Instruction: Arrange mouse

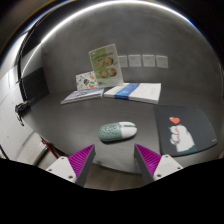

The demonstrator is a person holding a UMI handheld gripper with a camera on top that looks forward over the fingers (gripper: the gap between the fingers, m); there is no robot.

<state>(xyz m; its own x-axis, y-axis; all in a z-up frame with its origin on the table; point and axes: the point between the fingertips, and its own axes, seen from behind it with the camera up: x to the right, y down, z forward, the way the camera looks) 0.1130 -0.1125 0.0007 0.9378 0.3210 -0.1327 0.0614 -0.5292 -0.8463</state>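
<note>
A pale green and white mouse (117,131) lies on the grey desk (70,125), just ahead of my fingers and a little left of their middle. A dark mouse mat (186,132) with a white hand and red heart print lies to the right of the mouse. My gripper (113,161) is open and empty. Its two purple pads (77,161) stand wide apart with bare desk between them. The mouse is beyond the fingertips, not between them.
An upright picture card (103,63) stands at the back. Open booklets (84,95) and a blue and white book (134,92) lie in front of it. A dark monitor (33,85) and a cable are at the left. Wall sockets (142,61) sit on the back wall.
</note>
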